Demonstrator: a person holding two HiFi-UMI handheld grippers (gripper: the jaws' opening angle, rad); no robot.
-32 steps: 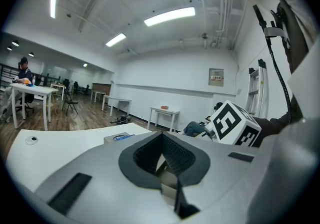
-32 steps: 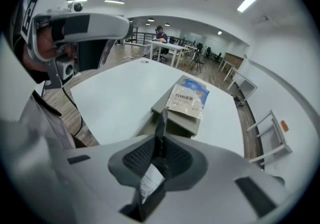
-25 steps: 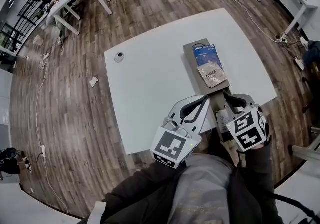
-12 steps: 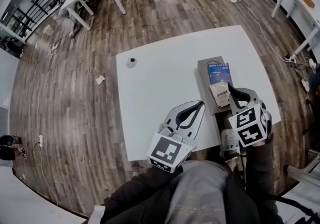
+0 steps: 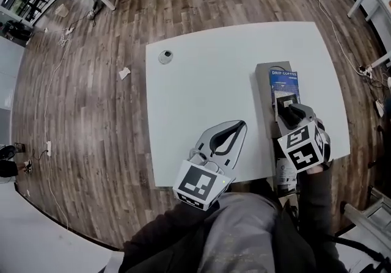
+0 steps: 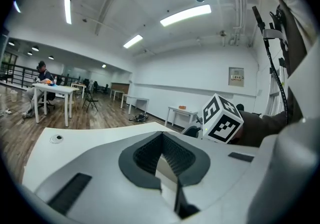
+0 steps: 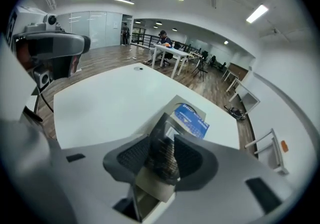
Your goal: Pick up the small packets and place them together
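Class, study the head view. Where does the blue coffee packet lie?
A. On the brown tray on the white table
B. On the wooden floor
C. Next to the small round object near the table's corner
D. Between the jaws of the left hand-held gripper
A: the blue packet lies flat on the brown tray, which sits on the white table.

Your head view looks steeply down from well above the white rectangular table (image 5: 201, 101) and takes in nearly all of it. Your left gripper view sits low, facing almost level across that table toward the hall's white end wall (image 6: 190, 82). Your right gripper view tilts down, close over the blue printed packet (image 7: 191, 120). Your head view shares that packet. The small grey round disc (image 5: 165, 56) on the tabletop shows in all three.
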